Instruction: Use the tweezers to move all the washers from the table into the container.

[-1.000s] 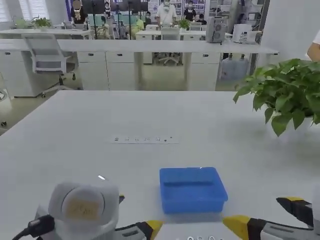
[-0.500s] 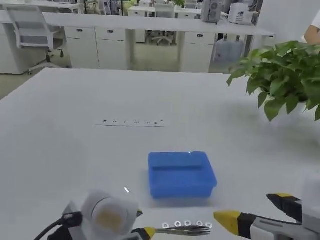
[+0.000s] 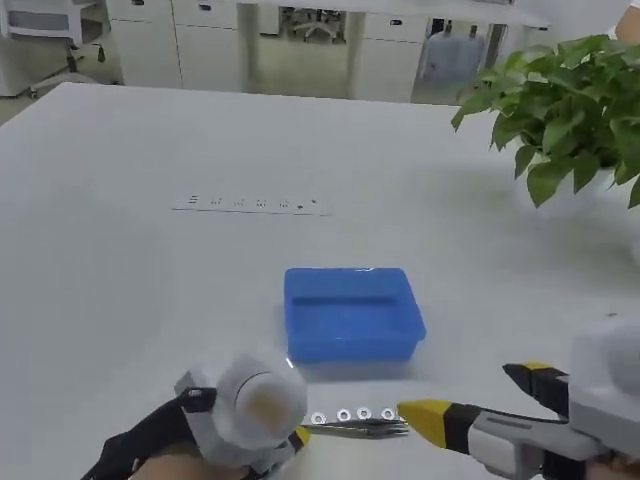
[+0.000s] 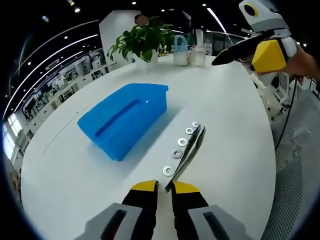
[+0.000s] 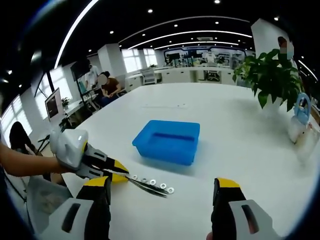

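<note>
Head view, washers: short row of washers [image 3: 353, 414] on the table [image 3: 150, 300], on the near side of the container [image 3: 352, 312] and apart from it.
Head view, tweezers: the tweezers [image 3: 360, 429] lie along the row on its near side. Long axis runs left to right, tips toward the right gripper [image 3: 478, 394].
Head view, left gripper: the left gripper [image 3: 297, 436] sits at the tweezers' rear end.
Left gripper view, jaws: nearly together, pinching the tweezers' rear end.
Left gripper view, axis: tweezers [image 4: 187, 155] run straight ahead from the jaws. Washers [image 4: 177, 154] line up just to their left, container [image 4: 125, 117] farther left.
Left gripper view, tips: beside the far washers; touching or not, cannot tell.
Right gripper view, jaws: wide apart, holding nothing.
Right gripper view, lay: washers [image 5: 152, 182] sit between tweezers [image 5: 147, 187] and container [image 5: 167, 140].
Judgement: the left gripper has the tool. The next move likely turns on swinging the tips sideways, toward the container, onto one washer.
</note>
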`<state>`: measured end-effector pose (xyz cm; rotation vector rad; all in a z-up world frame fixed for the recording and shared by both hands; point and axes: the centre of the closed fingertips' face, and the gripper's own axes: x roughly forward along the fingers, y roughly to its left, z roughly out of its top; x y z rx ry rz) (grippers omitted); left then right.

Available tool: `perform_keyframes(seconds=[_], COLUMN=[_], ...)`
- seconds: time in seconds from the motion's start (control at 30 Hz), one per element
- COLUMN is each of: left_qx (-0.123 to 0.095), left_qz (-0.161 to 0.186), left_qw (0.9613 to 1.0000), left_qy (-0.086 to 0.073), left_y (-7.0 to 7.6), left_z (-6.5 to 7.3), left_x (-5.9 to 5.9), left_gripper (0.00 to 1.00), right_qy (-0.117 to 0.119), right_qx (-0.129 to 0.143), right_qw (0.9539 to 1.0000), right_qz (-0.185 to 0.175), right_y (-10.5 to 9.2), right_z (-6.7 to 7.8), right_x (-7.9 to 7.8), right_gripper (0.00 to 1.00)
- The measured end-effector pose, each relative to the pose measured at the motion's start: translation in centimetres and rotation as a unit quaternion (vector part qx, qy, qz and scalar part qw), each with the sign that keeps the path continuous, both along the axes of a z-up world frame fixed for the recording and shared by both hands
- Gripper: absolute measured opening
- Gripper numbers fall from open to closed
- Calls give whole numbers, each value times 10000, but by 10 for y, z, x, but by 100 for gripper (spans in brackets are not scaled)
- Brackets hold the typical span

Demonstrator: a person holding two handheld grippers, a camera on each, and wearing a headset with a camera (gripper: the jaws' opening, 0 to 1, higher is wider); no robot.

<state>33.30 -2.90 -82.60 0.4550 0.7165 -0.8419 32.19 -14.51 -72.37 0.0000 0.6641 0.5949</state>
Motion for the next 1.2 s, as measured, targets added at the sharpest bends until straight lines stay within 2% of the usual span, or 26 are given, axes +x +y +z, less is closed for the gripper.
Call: perform_keyframes(seconds=[0.13,0.2,0.3,0.43,0.53,0.6,0.63,0.67,0.7,0.73,0.8,0.9,0.93,1.0,1.07,1.2], left_qx=[-28,95,58,160,-34,-187,-287,-360,-418,-436,-602,-699,-726,-769,-813,-928], left_qz=[-325,-652,-748,-1147,-1172,-1167,-1137,-1152,-1187,-1185,-1235,-1307,-1339,-1398,-1435,-1504], left_qw=[9995,9978,9972,9931,9927,9922,9919,9912,9901,9898,9863,9835,9817,9795,9781,9761], left_qy=[-39,-64,-51,-200,-289,-405,-488,-548,-629,-666,-912,-1041,-1140,-1230,-1265,-1269], left_y=[-6,-7,-10,-11,-14,-16,-18,-19,-22,-22,-28,-33,-34,-37,-38,-40], left_z=[0,0,0,5,22,38,50,58,68,72,95,110,117,124,130,138], left_x=[-2,-6,-9,-13,-12,-11,-10,-10,-11,-11,-10,-13,-13,-15,-17,-23], left_gripper=[2,0,0,0,0,0,0,0,0,0,0,0,0,0,0,0], right_qy=[76,148,164,196,168,118,45,56,89,36,-431,-547,-576,-636,-661,-732], right_qx=[53,14,-23,-77,-227,-421,-618,-686,-804,-862,-1120,-1127,-1091,-1057,-1012,-887], right_qw=[10000,9999,9997,9990,9975,9946,9927,9905,9859,9851,9794,9768,9761,9742,9722,9663], right_qz=[23,78,183,388,655,939,1034,1194,1467,1489,1622,1734,1790,1888,2006,2302], right_y=[4,7,13,24,33,40,42,47,54,55,64,76,81,88,95,108], right_z=[-6,-11,-14,-18,-23,-28,-32,-35,-40,-40,-36,-35,-34,-32,-31,-28], right_x=[-2,-4,-5,-6,-7,-8,-7,-8,-12,-11,-2,2,3,5,7,7], right_gripper=[83,83,83,83,82,80,79,78,74,69,58,48,44,31,23,18])
